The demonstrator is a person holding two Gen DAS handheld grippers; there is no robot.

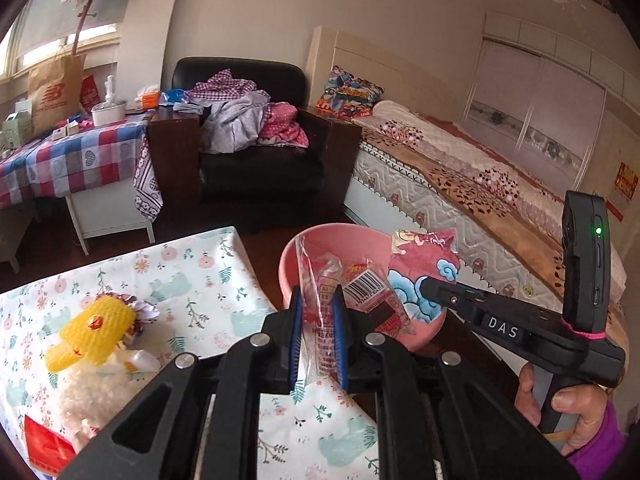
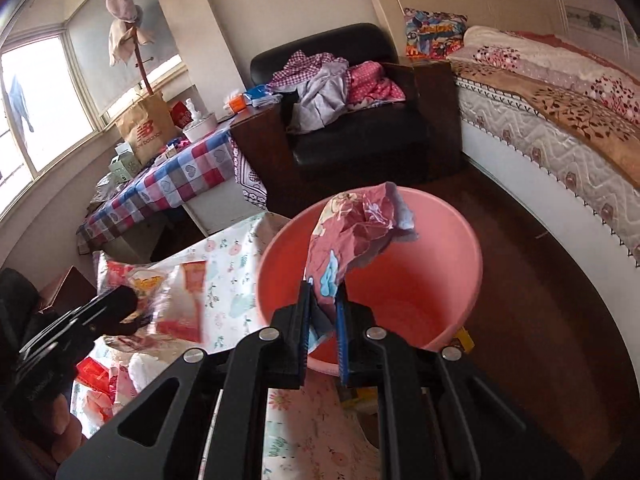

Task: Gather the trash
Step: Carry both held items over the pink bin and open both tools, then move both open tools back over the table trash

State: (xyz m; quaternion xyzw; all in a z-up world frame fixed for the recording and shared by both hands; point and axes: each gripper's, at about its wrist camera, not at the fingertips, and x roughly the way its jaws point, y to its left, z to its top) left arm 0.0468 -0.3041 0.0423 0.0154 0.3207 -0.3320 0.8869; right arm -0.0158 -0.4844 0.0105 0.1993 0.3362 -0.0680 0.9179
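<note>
Bedroom clutter fills the background; a round pink plastic bin point(image 2: 400, 280) sits mid-frame beside the floral-cloth table point(image 1: 208, 272). Over it, the right gripper point(image 2: 323, 320) clenches a crumpled pink printed wrapper point(image 2: 360, 232) — the left gripper point(image 1: 316, 340) pinches a clear red-printed plastic bag point(image 1: 352, 292).

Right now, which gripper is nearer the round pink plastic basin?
Right, narrowly. The right gripper holds its crumpled red printed wrapper over the round pink plastic basin; the left gripper, shut on a clear plastic wrapper, sits just short of the near rim.
</note>
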